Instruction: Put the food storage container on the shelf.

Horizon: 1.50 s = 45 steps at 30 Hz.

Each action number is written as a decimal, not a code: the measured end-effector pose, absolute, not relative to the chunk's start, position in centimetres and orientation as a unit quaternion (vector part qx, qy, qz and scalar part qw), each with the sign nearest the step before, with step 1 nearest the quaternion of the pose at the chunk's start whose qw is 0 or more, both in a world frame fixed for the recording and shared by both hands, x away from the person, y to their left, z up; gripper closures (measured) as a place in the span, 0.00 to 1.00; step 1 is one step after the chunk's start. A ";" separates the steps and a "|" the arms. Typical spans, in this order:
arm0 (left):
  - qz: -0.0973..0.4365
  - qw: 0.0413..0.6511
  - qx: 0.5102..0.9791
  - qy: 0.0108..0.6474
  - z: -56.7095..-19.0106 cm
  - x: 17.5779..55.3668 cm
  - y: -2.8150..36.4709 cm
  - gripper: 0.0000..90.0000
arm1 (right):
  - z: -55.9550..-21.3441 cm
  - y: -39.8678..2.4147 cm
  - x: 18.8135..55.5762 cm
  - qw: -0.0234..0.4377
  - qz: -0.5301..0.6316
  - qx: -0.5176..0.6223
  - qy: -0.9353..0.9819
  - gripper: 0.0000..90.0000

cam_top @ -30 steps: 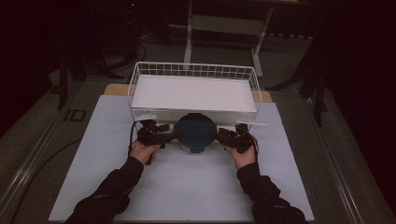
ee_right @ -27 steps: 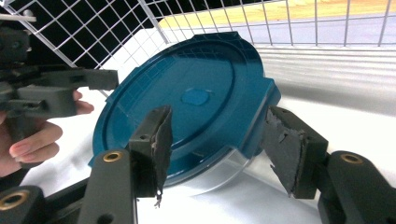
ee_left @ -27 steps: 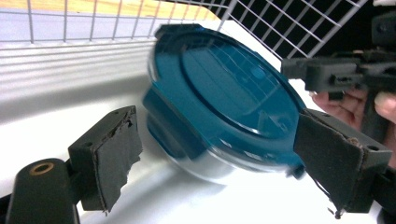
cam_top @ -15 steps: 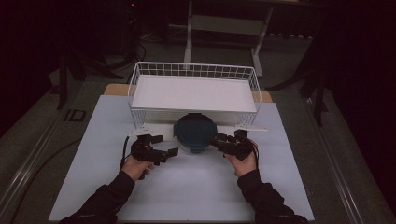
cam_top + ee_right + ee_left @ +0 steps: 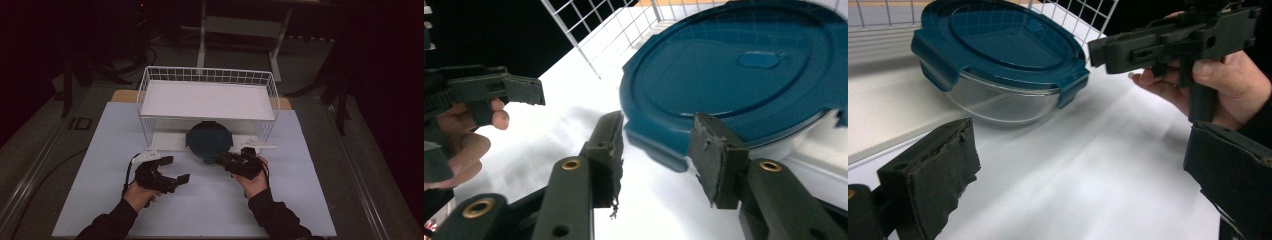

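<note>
**Both your grippers open, the lidded container at the foot of the wire basket**

You are working on a pale mat (image 5: 210, 200) that covers the tabletop; a strip of bare wood shows at the far corners, just behind the basket. Around the table the room is dark. A pale metal stand (image 5: 240, 30) rises beyond the far edge, dark legs of other stands flank it left and right, and grey flooring runs down both sides.

A white wire basket (image 5: 207, 75) sits at the far middle of the mat, with a flat white sheet lying in it. Directly against its near side rests a round clear container with a dark teal lid (image 5: 209, 140); in the left gripper view the lid's clip tabs hang down over a glass-like bowl, and the container sits partly on a raised white edge, tilted. The basket's wire wall stands immediately behind it.

Your left gripper (image 5: 175, 170) is out on open mat, well to the near left of the container, with its jaws wide apart and nothing between them. Your right gripper (image 5: 224, 159) is at the container's near right edge. In the right gripper view its jaws are apart and flank a lid tab, but you cannot tell from the pictures whether either pad touches it. Your right hand (image 5: 1218, 80) wraps that gripper's handle.
</note>
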<state>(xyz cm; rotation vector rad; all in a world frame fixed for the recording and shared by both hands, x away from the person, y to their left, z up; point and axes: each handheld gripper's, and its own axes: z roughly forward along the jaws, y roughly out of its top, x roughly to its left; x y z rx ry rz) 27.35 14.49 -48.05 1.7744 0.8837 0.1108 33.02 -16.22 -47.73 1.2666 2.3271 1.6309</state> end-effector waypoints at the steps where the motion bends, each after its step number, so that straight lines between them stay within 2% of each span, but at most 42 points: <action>1: 0.047 0.546 0.749 0.373 -48.1 27.2 14.5 0.01 | -47.8 -16.0 32.8 0.015 0.522 0.408 0.749 0.65; 5: 0.062 0.542 0.754 0.367 -48.2 26.0 14.7 0.01 | -47.8 -15.5 32.1 0.013 0.520 0.398 0.755 0.81; 12: 0.075 0.534 0.757 0.369 -48.9 24.9 15.2 0.01 | -48.7 -14.5 31.7 0.005 0.503 0.394 0.769 0.99; 32: 0.093 0.539 0.762 0.346 -49.7 24.2 14.8 0.01 | -49.8 -13.5 32.8 0.017 0.482 0.404 0.777 1.00; 45: 0.097 0.551 0.753 0.346 -49.4 24.2 15.2 0.01 | -49.9 -12.7 35.6 0.045 0.469 0.425 0.773 1.00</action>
